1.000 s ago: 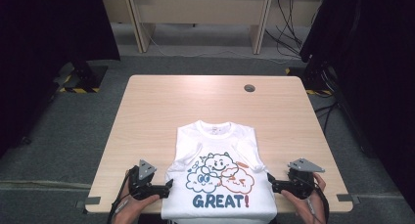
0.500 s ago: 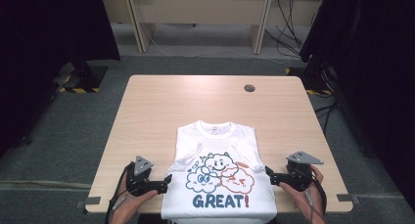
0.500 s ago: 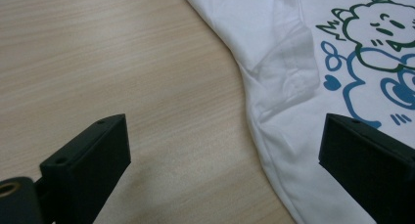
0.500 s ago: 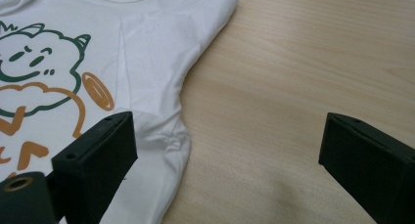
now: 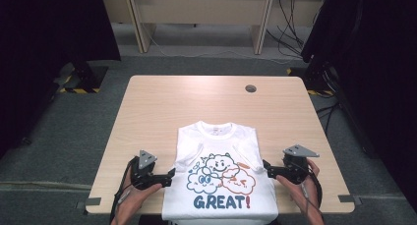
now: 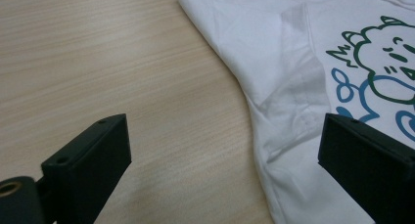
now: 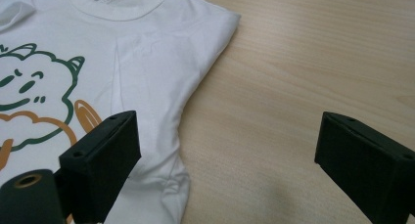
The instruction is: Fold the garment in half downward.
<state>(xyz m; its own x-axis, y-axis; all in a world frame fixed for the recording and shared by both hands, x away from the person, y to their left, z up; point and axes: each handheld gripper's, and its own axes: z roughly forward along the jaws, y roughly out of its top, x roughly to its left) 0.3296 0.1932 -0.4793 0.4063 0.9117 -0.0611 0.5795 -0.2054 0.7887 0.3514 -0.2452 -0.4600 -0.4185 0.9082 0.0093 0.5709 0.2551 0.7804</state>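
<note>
A white T-shirt (image 5: 219,151) with a cartoon print and the word GREAT! lies flat at the table's near edge, sleeves folded in. My left gripper (image 5: 171,176) is open just off the shirt's left side; in the left gripper view (image 6: 225,136) its jaws straddle the shirt's folded edge (image 6: 293,48) above the wood. My right gripper (image 5: 268,169) is open at the shirt's right side. In the right gripper view (image 7: 227,136) its jaws have just been closing a little; one hangs over the shirt's edge (image 7: 147,38), the other over bare wood, gripping nothing.
The light wooden table (image 5: 196,102) has a round cable hole (image 5: 251,88) at its far right. Beyond it stand desk legs and cables on grey carpet. Dark curtains hang at both sides.
Both hands have shifted a little away from the near edge along the shirt's sides. The shirt has not moved.
</note>
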